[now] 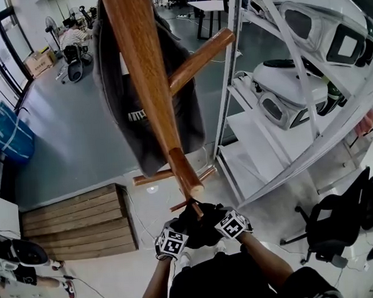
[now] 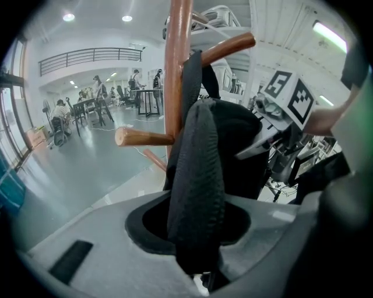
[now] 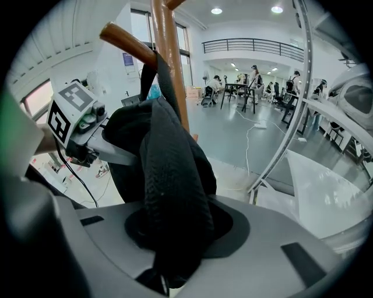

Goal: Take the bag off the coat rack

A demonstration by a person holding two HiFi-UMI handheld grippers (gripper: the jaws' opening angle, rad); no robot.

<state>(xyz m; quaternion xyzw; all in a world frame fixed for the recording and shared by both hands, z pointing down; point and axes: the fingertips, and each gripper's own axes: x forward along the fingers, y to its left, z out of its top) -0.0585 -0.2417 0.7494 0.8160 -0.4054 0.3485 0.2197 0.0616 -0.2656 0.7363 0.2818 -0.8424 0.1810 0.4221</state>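
Observation:
The wooden coat rack (image 1: 148, 72) rises in front of me, its pole (image 2: 176, 70) close ahead in the left gripper view. A black bag (image 1: 200, 224) hangs low against the pole, between my two grippers. My left gripper (image 1: 179, 240) is shut on a black woven strap (image 2: 195, 186) of the bag, which fills the gap between its jaws. My right gripper (image 1: 229, 227) is shut on another part of the strap (image 3: 172, 192). The strap runs up toward a slanted peg (image 2: 227, 49). Each gripper's marker cube (image 2: 288, 93) (image 3: 70, 116) shows in the other's view.
A dark grey jacket (image 1: 124, 86) hangs higher on the rack. White metal shelving (image 1: 233, 80) with white housings stands close on the right. A wooden pallet (image 1: 78, 222) lies at the left, an office chair (image 1: 340, 218) at the right, and a blue bag (image 1: 8, 136) at the far left.

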